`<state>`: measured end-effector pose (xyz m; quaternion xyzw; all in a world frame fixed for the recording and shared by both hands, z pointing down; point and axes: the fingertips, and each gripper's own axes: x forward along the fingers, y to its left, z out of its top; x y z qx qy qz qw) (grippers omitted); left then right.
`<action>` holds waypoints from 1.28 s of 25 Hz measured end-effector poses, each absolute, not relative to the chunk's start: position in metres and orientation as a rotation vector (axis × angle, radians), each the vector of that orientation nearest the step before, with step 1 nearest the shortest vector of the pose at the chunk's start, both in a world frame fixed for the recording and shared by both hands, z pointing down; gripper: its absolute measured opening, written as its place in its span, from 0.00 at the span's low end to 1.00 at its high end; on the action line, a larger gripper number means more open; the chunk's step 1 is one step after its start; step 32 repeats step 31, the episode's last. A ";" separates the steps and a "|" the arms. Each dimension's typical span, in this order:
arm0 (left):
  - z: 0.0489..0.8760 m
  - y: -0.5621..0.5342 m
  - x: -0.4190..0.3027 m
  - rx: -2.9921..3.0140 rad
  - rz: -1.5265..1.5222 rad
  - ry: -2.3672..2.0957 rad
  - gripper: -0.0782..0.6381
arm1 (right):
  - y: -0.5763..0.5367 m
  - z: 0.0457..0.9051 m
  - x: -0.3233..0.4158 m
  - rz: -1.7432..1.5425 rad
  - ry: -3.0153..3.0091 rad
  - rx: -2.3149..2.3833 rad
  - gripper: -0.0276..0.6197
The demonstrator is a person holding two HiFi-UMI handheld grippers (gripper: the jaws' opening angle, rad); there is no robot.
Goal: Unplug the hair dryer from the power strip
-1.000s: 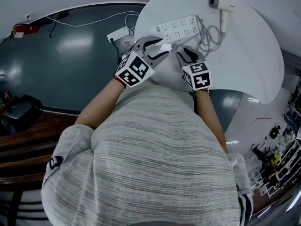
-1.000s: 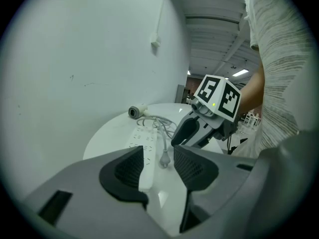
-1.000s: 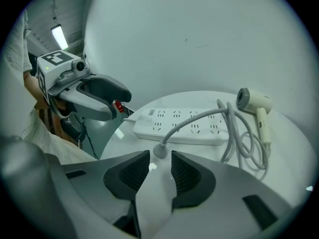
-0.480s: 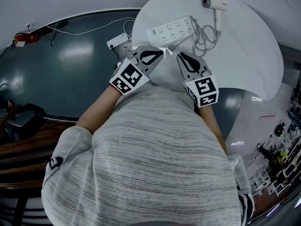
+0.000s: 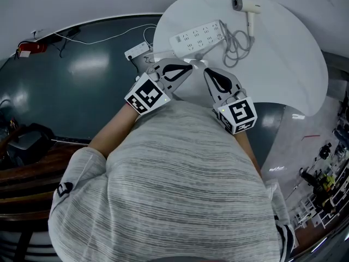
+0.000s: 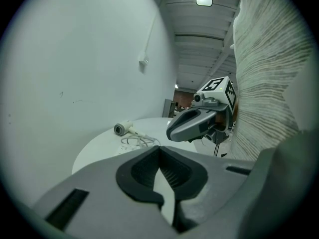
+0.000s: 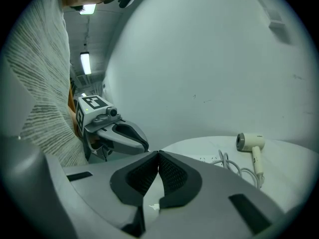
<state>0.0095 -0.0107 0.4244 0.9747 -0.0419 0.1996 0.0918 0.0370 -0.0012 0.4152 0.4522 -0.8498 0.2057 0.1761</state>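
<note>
A white power strip (image 5: 199, 37) lies at the back of the round white table (image 5: 283, 64). The white hair dryer (image 5: 244, 5) rests beyond it, also in the left gripper view (image 6: 122, 129) and the right gripper view (image 7: 249, 142). Its grey cord (image 5: 234, 40) is coiled by the strip's right end; I cannot tell whether the plug sits in a socket. My left gripper (image 5: 190, 66) and right gripper (image 5: 206, 69) hover side by side above the table's near edge, short of the strip. Both are shut and empty; the right jaws have just been closing on nothing.
A small white socket block (image 5: 137, 50) with a white cable lies on the dark floor left of the table. A red object (image 5: 24, 49) sits far left. Dark wooden furniture (image 5: 22, 168) stands at the lower left. The person's grey striped top fills the foreground.
Both grippers have drawn back from the strip toward the person's body and risen. Their jaws stood apart a second ago and are now closed with nothing in them.
</note>
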 end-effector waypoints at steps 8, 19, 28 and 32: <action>0.429 -0.003 0.007 2.877 0.606 -0.093 0.12 | 0.007 0.422 0.026 0.633 -2.394 1.200 0.08; 0.436 0.001 0.010 2.867 0.625 -0.066 0.12 | 0.012 0.431 0.025 0.663 -2.396 1.184 0.08; 0.438 0.002 0.010 2.862 0.627 -0.073 0.12 | 0.013 0.435 0.024 0.687 -2.390 1.165 0.08; 0.439 0.003 0.010 2.857 0.631 -0.066 0.12 | 0.014 0.437 0.025 0.710 -2.388 1.158 0.08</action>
